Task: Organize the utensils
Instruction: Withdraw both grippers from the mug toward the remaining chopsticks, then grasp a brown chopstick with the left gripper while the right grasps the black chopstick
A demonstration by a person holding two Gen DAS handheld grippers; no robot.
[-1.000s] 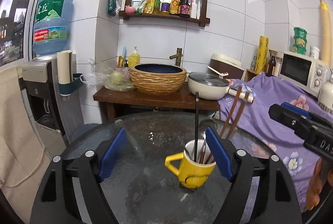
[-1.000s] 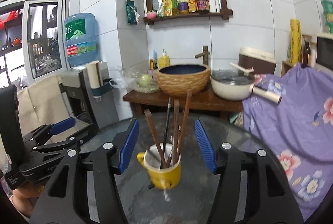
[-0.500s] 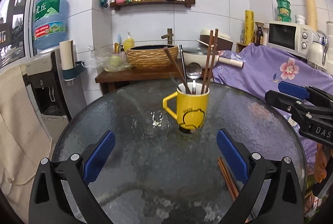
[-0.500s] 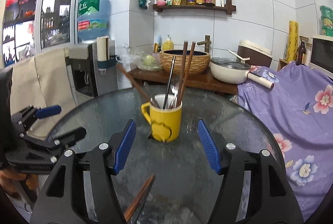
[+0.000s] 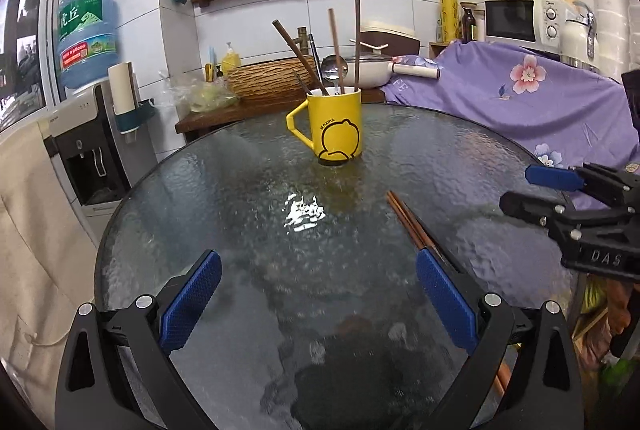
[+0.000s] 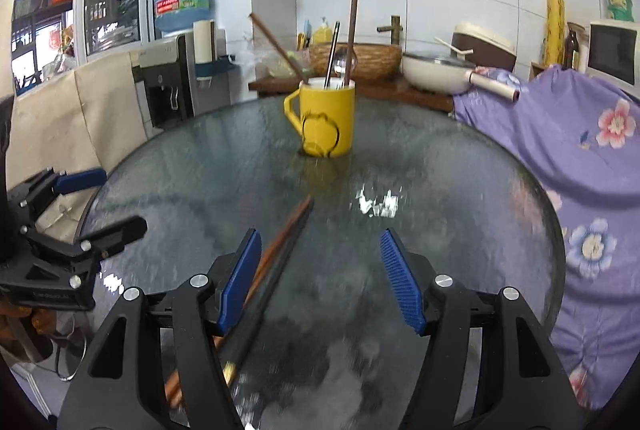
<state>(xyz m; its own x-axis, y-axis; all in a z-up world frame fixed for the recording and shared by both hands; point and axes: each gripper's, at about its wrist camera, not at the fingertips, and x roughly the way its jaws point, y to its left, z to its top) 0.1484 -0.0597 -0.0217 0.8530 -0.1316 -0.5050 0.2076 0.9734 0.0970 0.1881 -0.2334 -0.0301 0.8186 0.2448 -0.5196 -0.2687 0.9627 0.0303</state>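
one yellow mug [image 5: 340,126], perhaps three loose chopsticks [image 6: 280,250] on the table; both tools released.

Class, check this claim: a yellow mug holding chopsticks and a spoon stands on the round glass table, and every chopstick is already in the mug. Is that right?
Not quite. The yellow mug does stand on the glass table holding chopsticks and a spoon, but not every chopstick is in it: loose chopsticks lie flat on the glass nearer the camera. The right wrist view shows them beside the right gripper, whose fingers are open.
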